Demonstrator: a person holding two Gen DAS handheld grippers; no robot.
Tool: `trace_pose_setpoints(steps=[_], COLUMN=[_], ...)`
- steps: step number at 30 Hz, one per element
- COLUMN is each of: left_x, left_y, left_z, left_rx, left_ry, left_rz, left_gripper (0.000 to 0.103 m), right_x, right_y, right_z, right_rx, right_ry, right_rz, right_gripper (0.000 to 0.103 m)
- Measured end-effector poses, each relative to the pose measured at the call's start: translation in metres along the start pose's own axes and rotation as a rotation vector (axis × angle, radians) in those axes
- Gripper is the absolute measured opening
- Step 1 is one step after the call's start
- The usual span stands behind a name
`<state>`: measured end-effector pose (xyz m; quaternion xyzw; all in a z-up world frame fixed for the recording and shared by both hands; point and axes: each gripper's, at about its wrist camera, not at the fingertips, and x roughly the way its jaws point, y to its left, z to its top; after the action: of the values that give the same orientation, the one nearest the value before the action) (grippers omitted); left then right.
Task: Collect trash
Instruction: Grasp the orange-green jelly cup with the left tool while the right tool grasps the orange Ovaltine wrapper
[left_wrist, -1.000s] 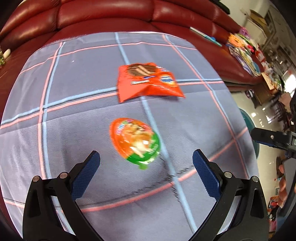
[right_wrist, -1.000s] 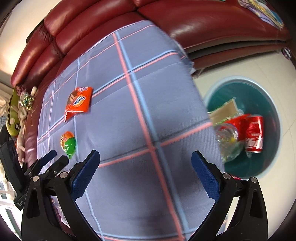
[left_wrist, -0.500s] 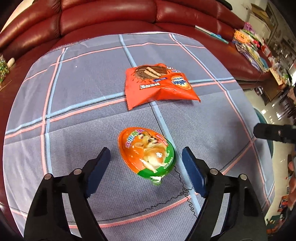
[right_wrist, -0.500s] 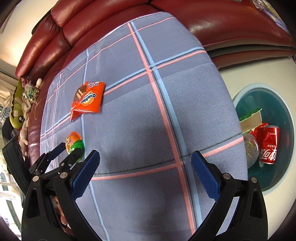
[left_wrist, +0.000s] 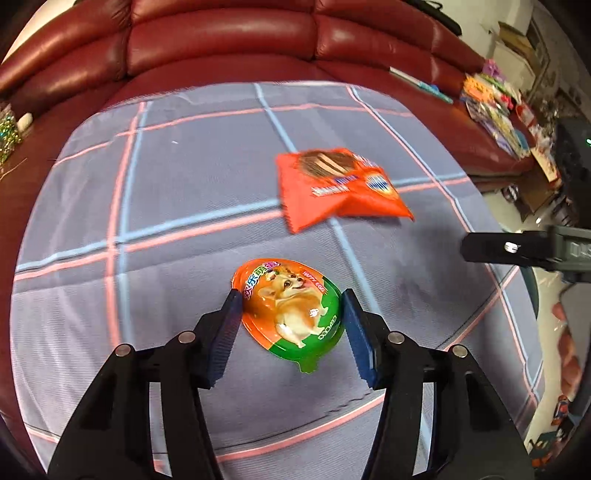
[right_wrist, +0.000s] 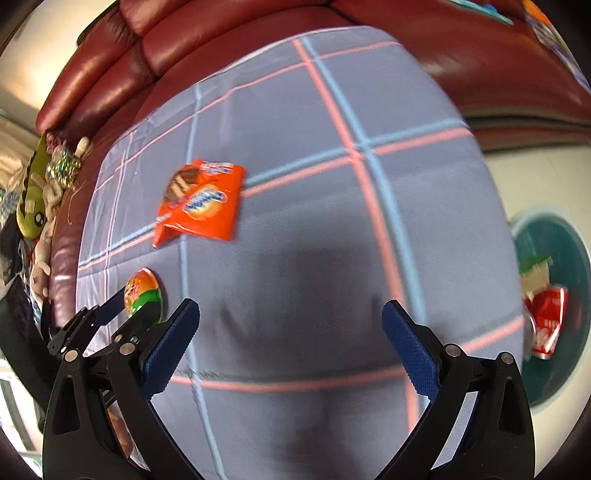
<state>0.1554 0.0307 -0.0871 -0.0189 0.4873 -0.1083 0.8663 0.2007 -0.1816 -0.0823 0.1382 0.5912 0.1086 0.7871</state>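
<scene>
While the checked cloth (left_wrist: 177, 206) over the red sofa (left_wrist: 229, 40) lies as it did a second ago, the left gripper (left_wrist: 291, 325) has drawn in around the egg-shaped pack (left_wrist: 291, 310). Its jaws stood wide then and are closing now, one blue pad at each side of the pack, at or just off its rim; whether they press it I cannot tell. The pack lies flat on the cloth, near the orange snack bag (left_wrist: 340, 188), which sits on the sofa-back side of it. Compared with a second ago, the right gripper (right_wrist: 291, 332) is nearer the egg-shaped pack, jaws spread over bare cloth. Beside the cloth's edge, the teal bin (right_wrist: 561, 295) is cut off by the frame, a red can (right_wrist: 546, 325) inside blurred. Snack bag lettering is smeared.
</scene>
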Motion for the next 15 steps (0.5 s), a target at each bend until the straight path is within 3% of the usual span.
trace_pose_setpoints(steps=[6, 15], left_x=[-0.020, -0.024], left_y=[0.031, 0.070], left_z=[0.003, 0.007], left_rx=[-0.040, -0.107], left_ry=[-0.030, -0.030], left_rz=[0.008, -0.011], left_gripper=[0.052, 0.052], right_x=[0.031, 0.066], right_y=[0.048, 0.085], right_z=[0.034, 0.062], right_rx=[-0.094, -0.142], right_ry=[0.013, 0.025], right_rz=[0.002, -0.050], right_gripper=[0.099, 0.100])
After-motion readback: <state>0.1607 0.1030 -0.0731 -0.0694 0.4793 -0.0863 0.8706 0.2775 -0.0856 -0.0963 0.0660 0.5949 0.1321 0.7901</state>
